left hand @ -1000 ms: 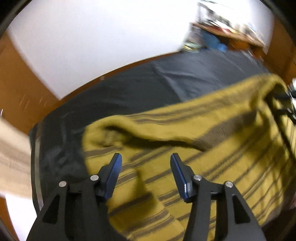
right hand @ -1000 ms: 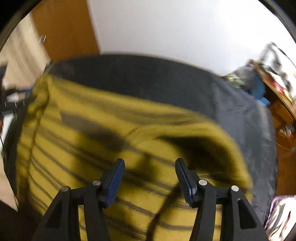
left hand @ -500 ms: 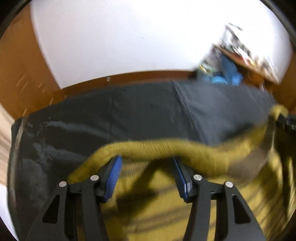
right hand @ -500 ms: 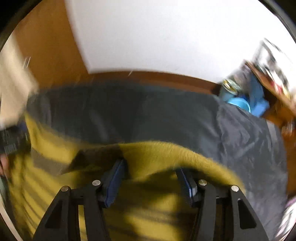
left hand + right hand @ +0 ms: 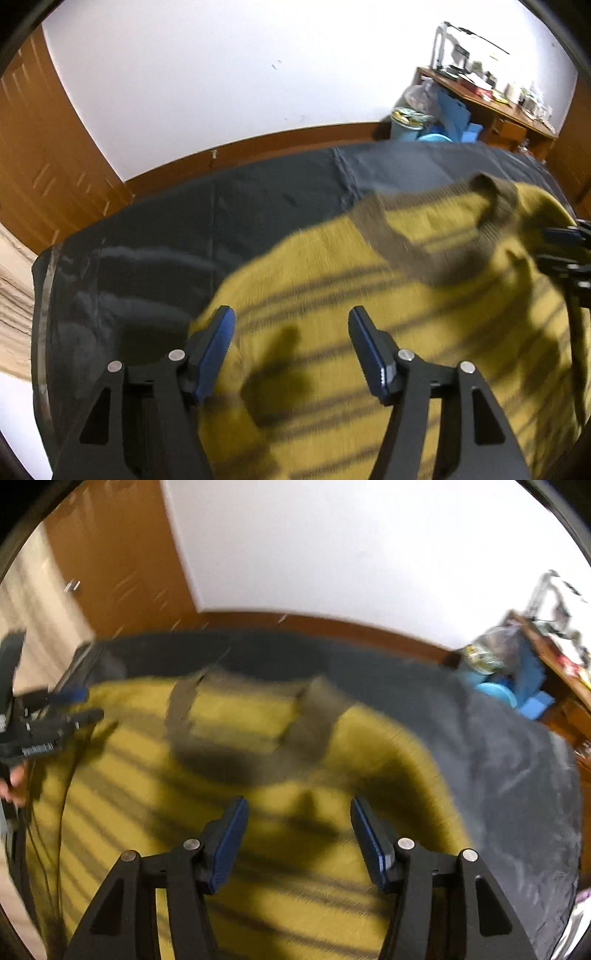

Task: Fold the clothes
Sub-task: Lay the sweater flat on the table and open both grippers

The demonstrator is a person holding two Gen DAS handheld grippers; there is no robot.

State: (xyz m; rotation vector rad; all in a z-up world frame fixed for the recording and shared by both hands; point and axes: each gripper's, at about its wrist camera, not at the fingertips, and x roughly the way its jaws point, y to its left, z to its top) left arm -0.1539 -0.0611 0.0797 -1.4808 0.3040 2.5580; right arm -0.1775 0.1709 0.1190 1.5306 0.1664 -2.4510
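Note:
A mustard-yellow sweater (image 5: pixel 388 295) with dark stripes and a brown-grey collar (image 5: pixel 406 251) lies spread on a dark grey sheet (image 5: pixel 184 229). It also shows in the right wrist view (image 5: pixel 258 812), collar (image 5: pixel 240 731) toward the far side. My left gripper (image 5: pixel 290 339) is open and empty above the sweater's left part. My right gripper (image 5: pixel 297 827) is open and empty above the sweater's right shoulder. The right gripper shows at the right edge of the left wrist view (image 5: pixel 569 251); the left gripper shows at the left edge of the right wrist view (image 5: pixel 44 716).
A white wall (image 5: pixel 221 74) with a brown skirting runs behind the bed. A wooden wardrobe (image 5: pixel 33 147) stands at the left. A cluttered wooden desk (image 5: pixel 491 96) with blue bins (image 5: pixel 432 129) stands at the far right. The sheet's right part (image 5: pixel 517 775) is bare.
The sweater was held up by both grippers half a second ago; now it lies flat with the collar showing, and both grippers have let go and opened.

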